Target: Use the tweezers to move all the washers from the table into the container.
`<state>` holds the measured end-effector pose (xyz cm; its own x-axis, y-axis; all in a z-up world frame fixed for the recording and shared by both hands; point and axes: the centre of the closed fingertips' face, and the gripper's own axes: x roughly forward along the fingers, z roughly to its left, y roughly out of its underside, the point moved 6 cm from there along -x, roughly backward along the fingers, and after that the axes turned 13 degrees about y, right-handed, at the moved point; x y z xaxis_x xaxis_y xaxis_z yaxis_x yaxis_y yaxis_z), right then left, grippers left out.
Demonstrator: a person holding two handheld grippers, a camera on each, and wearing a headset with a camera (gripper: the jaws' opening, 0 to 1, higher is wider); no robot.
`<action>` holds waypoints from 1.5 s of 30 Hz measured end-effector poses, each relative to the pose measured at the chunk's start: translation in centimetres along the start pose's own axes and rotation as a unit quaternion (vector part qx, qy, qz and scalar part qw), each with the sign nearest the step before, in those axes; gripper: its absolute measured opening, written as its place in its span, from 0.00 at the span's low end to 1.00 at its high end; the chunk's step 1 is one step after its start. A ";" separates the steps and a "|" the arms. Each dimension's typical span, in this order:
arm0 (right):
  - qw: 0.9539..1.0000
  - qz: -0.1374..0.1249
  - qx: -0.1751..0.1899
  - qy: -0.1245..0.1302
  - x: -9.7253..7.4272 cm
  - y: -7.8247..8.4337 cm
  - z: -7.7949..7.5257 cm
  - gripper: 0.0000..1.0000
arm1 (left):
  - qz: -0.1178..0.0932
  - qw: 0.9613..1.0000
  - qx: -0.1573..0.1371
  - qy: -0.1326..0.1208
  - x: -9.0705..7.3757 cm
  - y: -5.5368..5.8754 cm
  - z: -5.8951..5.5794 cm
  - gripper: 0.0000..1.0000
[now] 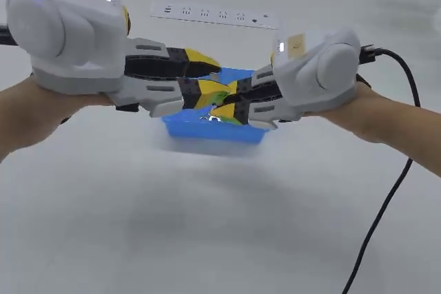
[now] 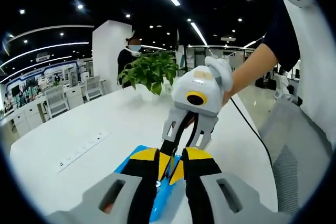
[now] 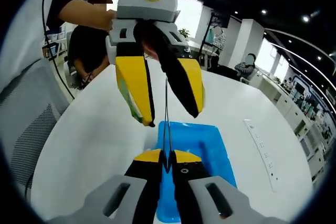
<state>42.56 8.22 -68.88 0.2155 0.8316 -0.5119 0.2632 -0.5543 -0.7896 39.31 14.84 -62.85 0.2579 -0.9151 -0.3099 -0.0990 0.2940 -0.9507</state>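
Note:
The blue container sits on the white table, just below both grippers. In the right gripper view my right gripper is shut on thin metal tweezers, which point forward over the container. My left gripper faces it with yellow-tipped jaws apart, one on each side of the tweezers. From the head view, the left gripper and right gripper meet tip to tip above the container. Something small and shiny shows near the tips; I cannot tell if it is a washer.
A white power strip lies on the table beyond the container. A black cable trails from the right gripper across the table's right side. A potted plant stands at the table's end, with people and chairs behind.

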 end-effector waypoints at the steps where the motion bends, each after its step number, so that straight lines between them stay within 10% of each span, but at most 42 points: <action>1: 1.000 0.002 -0.002 -0.004 -0.1 0.0 0.1 0.08 | 0.008 1.000 0.010 0.007 0.0 0.0 -0.2 0.22; 18: 1.000 -0.010 -0.025 0.016 -0.9 -1.6 -0.5 0.08 | 0.032 0.993 0.111 0.004 -1.3 -0.9 -0.8 0.06; 45: 0.999 -0.006 -0.032 -0.003 -3.6 -3.7 2.1 0.08 | 0.053 0.990 0.117 0.053 -3.9 0.7 -3.7 0.05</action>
<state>38.80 7.38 -64.81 0.2055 0.8386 -0.5044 0.3250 -0.5447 -0.7731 34.67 17.55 -62.22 0.1551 -0.8960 -0.4160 0.1079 0.4340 -0.8944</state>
